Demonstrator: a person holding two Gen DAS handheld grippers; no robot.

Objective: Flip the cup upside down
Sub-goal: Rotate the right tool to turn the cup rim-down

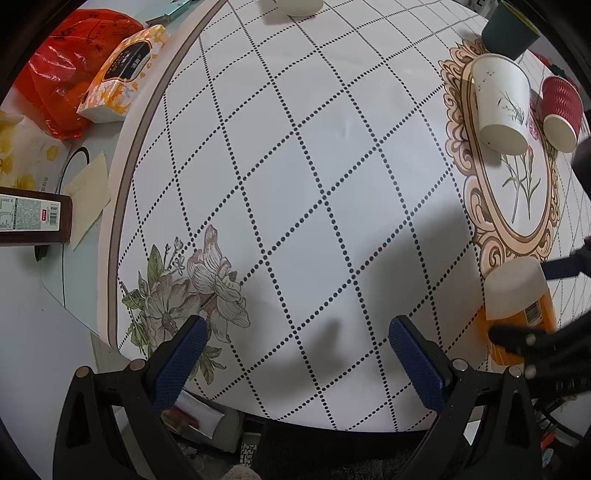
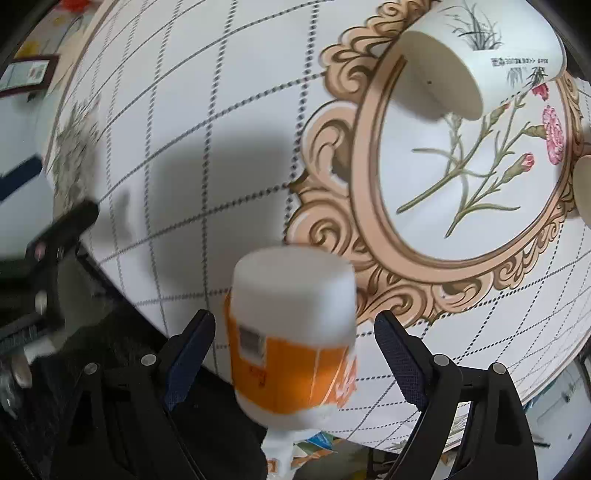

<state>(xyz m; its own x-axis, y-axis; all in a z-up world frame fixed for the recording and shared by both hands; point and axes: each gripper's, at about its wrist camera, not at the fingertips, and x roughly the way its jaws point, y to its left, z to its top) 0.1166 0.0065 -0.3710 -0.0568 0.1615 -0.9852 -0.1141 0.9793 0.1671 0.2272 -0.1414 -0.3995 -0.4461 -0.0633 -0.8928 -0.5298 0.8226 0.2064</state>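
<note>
A white paper cup (image 1: pixel 500 103) with a grass print stands bottom-up on the table's ornate oval frame; it also shows in the right wrist view (image 2: pixel 476 55). A red ribbed cup (image 1: pixel 559 110) stands bottom-up beside it, and a dark green cup (image 1: pixel 511 31) stands behind. My left gripper (image 1: pixel 295 354) is open and empty above the near table edge. My right gripper (image 2: pixel 295 354) is open, its fingers on either side of an orange-and-white bottle (image 2: pixel 295 332) without touching it. The bottle also shows in the left wrist view (image 1: pixel 517 299).
The round table (image 1: pixel 295 166) has a dotted grid cloth. To its left lie a tissue pack (image 1: pixel 122 77), a red plastic bag (image 1: pixel 70 62) and a brown box (image 1: pixel 33 221). A white object (image 1: pixel 295 5) sits at the far edge.
</note>
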